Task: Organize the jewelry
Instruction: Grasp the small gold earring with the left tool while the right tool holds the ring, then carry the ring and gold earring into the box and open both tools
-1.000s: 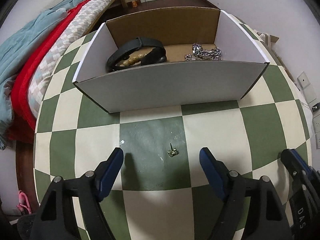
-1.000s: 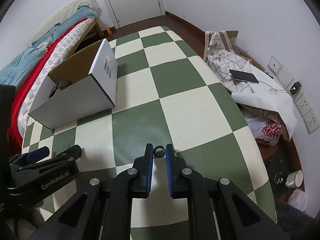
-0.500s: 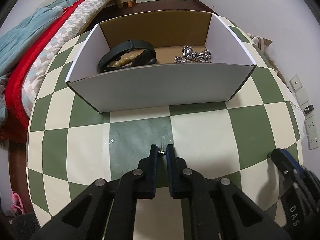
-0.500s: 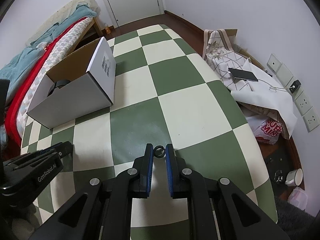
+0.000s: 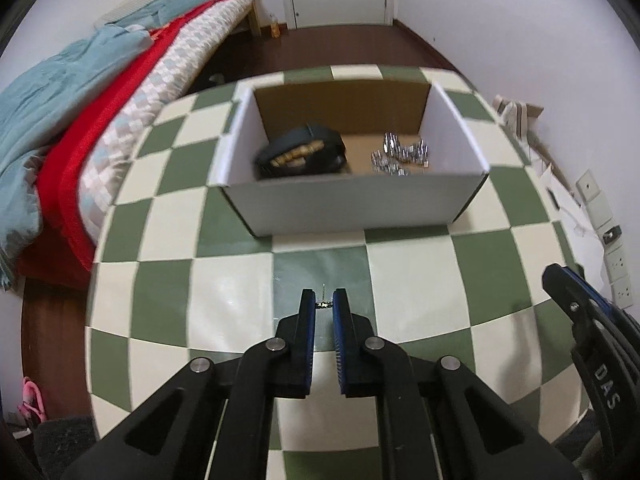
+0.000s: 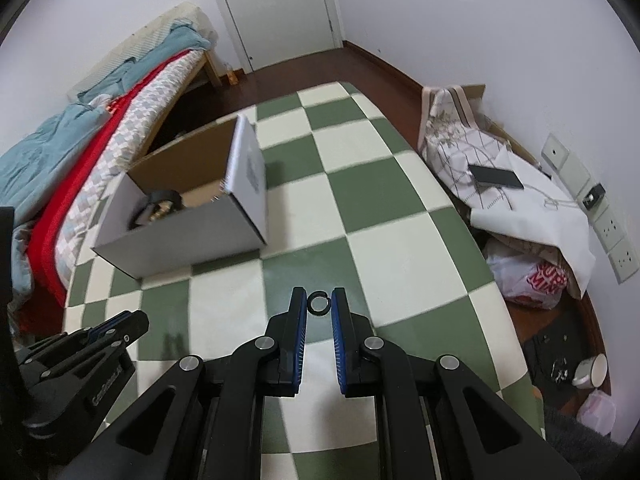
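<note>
My left gripper (image 5: 323, 304) is shut on a small gold earring stud (image 5: 323, 303) and holds it above the green-and-cream checked table (image 5: 408, 272). My right gripper (image 6: 318, 305) is shut on a small black ring (image 6: 318, 304), also above the table. An open white cardboard box (image 5: 352, 204) stands ahead in the left wrist view, holding a black bracelet with beads (image 5: 304, 152) and a silver chain (image 5: 400, 156). The box also shows in the right wrist view (image 6: 188, 236), to the left. The left gripper's body shows at the lower left of the right wrist view (image 6: 80, 360).
A bed with red and teal blankets (image 5: 80, 128) runs along the table's left side. To the right of the table lie a cloth with a phone (image 6: 496, 178), a plastic bag (image 6: 532, 280) and wall sockets (image 6: 616, 236). A white door (image 6: 276, 8) is at the back.
My left gripper closed on the earring stud and lifted it off the table, drawing back from the box. My right gripper kept hold of the ring and rose slightly.
</note>
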A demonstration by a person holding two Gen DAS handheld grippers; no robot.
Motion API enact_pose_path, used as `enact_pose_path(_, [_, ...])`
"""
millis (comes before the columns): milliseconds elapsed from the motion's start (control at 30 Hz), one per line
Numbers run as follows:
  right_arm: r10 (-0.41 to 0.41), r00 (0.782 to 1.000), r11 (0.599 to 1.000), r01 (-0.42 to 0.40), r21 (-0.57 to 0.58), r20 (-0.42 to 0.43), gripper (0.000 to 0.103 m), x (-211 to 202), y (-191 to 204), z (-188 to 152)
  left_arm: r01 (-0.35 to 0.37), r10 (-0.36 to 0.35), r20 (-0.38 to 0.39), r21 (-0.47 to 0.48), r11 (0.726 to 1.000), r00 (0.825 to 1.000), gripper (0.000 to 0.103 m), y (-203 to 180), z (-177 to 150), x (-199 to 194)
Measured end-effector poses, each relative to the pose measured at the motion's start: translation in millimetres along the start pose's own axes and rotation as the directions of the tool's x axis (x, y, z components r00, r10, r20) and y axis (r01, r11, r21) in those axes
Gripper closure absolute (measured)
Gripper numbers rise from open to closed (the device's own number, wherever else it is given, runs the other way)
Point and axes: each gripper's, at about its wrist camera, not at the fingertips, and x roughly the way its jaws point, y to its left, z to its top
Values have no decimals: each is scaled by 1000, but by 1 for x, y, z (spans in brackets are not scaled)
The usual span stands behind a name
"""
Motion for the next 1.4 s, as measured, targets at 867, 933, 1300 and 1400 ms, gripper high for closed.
enact_pose_path(867, [320,935,947,-317,44,-155,90,60,83,143,188,-200,-127,-95,977,972,97,62,160,43])
enact_pose_path(933, [326,925,945,-322,53,-195,90,80,88,149,201,-213,-155,-93,975,965,97,63,166,56])
enact_pose_path(1300, [394,867,919,-373,125,-306,89,127,100,164,271,-307,-218,-182,945,926,91,76,183,80])
enact_pose_path(1400, [392,873,920,-365,142,-290,67,123,97,166,252,-282,-191,-170,953,940,46,78,186,72])
